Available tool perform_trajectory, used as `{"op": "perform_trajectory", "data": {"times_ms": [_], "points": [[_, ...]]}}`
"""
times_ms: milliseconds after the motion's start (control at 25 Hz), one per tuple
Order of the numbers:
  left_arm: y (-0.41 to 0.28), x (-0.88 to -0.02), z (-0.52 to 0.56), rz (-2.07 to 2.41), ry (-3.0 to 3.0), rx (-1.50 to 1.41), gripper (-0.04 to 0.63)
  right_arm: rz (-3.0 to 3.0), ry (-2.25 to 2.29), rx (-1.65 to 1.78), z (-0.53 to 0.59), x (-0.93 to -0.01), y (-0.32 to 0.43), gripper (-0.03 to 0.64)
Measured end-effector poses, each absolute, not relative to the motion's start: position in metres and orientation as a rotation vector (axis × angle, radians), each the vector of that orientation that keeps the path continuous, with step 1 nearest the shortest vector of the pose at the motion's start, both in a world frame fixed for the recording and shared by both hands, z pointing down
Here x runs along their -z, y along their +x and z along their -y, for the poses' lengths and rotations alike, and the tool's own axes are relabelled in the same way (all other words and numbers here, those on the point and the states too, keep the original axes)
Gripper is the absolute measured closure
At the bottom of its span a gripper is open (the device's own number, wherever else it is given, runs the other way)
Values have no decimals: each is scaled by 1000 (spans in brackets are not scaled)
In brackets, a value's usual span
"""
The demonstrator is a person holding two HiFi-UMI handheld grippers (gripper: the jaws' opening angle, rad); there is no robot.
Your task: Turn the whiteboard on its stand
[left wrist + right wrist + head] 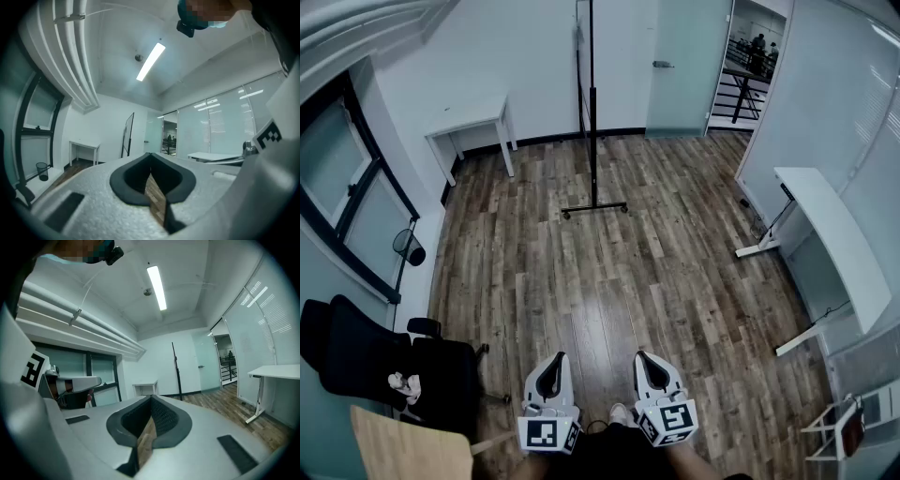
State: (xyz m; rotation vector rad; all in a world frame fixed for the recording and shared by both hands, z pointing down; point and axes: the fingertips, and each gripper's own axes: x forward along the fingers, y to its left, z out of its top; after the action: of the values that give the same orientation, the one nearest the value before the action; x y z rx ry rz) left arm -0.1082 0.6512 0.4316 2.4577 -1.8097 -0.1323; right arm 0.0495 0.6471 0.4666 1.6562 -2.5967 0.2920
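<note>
The left hand-held gripper (557, 362) and right hand-held gripper (643, 362) hang clenched and empty: the whiteboard (591, 103) stands well ahead, unreached.

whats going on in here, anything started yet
A person stands on the wood floor with a claw in each hand, held low in front of them. The left claw and right claw are both shut and empty. The whiteboard stands edge-on on its stand across the room, untouched, so turning it has not begun.
</note>
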Motion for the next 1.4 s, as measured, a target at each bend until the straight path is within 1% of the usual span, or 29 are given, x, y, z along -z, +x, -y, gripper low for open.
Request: {"op": "perform_trajectory", "data": {"times_ms": [440,920,1200,1400], "points": [[-92,-432,-644,1809,2465,119,580,2621,1654,-303,-641,-464,62,607],[-59,-437,-623,1864,2435,99,580,2669,1589,-299,-620,-468,94,607],[-49,-446,-597,1889,2396,82,580,2678,1559,-312,-587,-474,101,607],[-47,-458,-557,1866,2395,87,580,2665,1562,-310,-551,-483,103,607]]}}
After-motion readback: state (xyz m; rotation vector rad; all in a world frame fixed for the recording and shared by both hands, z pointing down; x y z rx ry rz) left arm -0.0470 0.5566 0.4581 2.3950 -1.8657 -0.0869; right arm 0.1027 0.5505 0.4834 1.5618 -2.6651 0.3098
